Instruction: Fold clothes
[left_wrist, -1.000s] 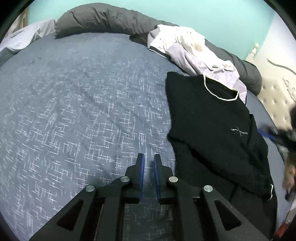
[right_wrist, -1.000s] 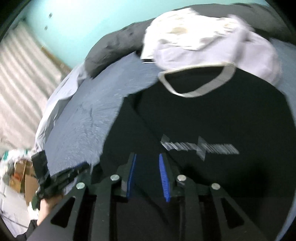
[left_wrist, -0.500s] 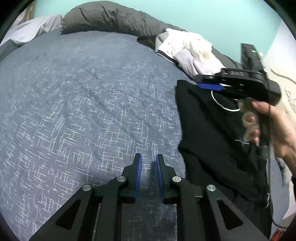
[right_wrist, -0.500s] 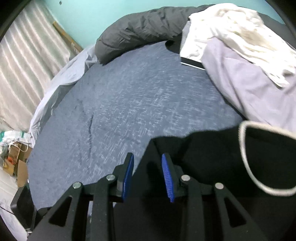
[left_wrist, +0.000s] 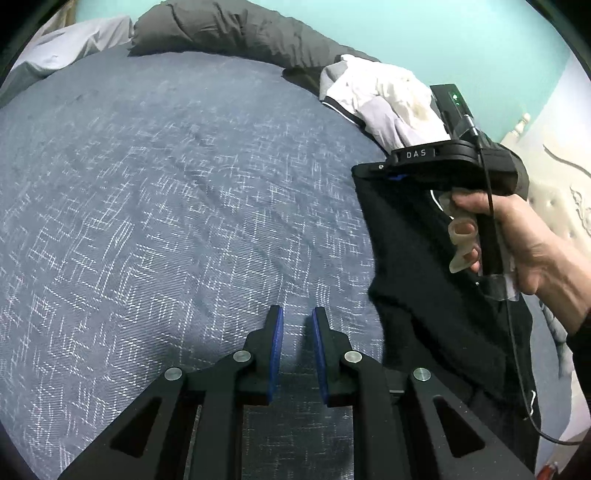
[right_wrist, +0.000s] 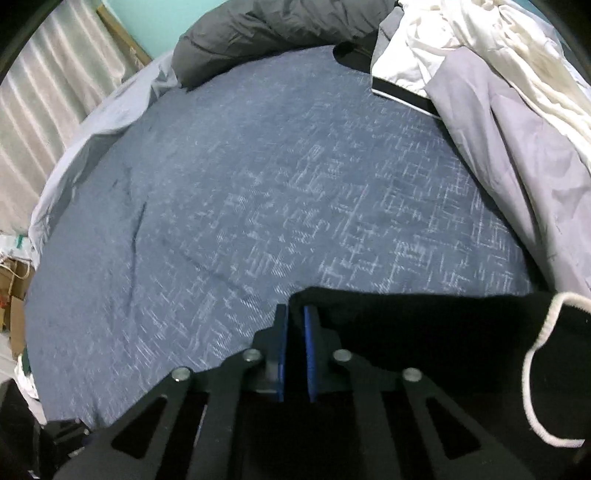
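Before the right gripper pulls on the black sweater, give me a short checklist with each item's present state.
1. Right gripper closed on the black sweater: ok; its jaws have just been closing and now pinch the shoulder corner.
2. Left gripper free: ok; nothing between its pads, bedspread beneath.
3. Left gripper on the sweater's lower edge: not ok; it hangs beside the fabric, not touching.
4. Bare bedspread beside the sweater to fold on: ok.
5. Sweater apart from the pile of light clothes: cannot tell; the pile lies right by the collar.
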